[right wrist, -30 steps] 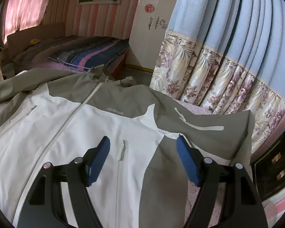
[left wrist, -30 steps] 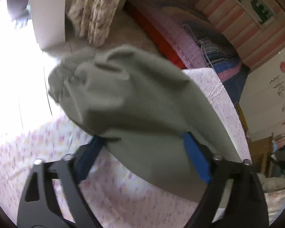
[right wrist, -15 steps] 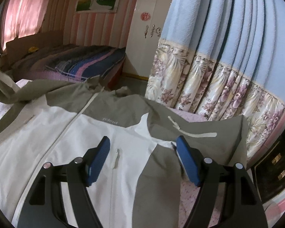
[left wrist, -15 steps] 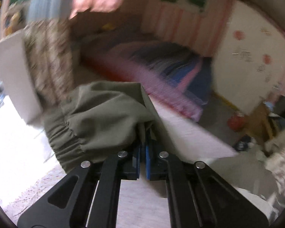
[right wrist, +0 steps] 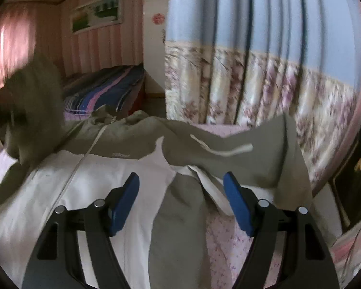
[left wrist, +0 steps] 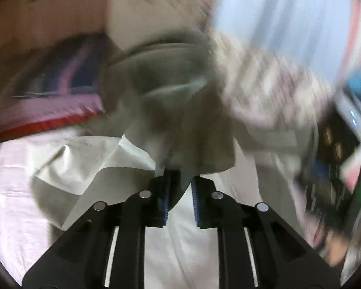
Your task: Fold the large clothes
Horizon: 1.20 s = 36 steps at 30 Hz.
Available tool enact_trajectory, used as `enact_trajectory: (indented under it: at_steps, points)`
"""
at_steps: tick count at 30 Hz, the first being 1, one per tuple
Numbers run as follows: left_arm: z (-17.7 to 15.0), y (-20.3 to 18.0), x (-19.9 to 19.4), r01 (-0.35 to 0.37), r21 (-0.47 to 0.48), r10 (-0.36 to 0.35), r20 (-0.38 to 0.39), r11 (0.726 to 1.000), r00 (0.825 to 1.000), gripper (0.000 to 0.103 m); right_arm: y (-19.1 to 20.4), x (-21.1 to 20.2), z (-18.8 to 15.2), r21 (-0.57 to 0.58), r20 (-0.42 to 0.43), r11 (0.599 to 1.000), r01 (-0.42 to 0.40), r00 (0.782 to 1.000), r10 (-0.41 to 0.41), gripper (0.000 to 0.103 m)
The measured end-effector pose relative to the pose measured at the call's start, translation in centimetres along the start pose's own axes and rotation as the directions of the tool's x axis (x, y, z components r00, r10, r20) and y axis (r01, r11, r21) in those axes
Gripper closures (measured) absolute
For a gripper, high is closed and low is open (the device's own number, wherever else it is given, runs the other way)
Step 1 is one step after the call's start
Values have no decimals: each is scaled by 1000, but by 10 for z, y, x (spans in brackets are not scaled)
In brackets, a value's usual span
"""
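Jacket [right wrist: 122, 192]: olive and white, spread front-up across a floral-sheeted bed [right wrist: 228, 238]; its olive sleeve [left wrist: 180, 125] is lifted over the body. Left claw [left wrist: 180, 192]: jaws opening, sleeve fabric hanging between the blue pads, view blurred. Right claw [right wrist: 181, 204]: jaws wide apart, nothing gripped, above the jacket's near right side. Floral curtain [right wrist: 264, 84] beyond.
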<state>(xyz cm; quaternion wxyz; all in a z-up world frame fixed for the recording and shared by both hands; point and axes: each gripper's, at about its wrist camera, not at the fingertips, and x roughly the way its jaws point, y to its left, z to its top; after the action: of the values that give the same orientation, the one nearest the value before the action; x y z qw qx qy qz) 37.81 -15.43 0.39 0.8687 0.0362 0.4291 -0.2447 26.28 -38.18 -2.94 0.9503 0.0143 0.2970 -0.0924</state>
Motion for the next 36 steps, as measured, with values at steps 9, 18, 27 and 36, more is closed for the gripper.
enact_trajectory:
  at_steps: [9,18,27,36]
  points:
    - [-80,36,-41,-51,131,55,-25,990,998,3,21,23,2,-85,-70,996,-27,997,21,26]
    - [-66,144,-50,-403,13,399,102,915,911,3,65,20,-8,-82,-174,971,-225,963,208,24]
    - [-59,215,-42,-355,-155,372,93,922,924,3,90,21,-46,89,-338,910,-404,847,409,64]
    - [-74,188,8,-354,-98,355,1,930,935,3,97,6,114,-219,208,968,119,975,-73,80]
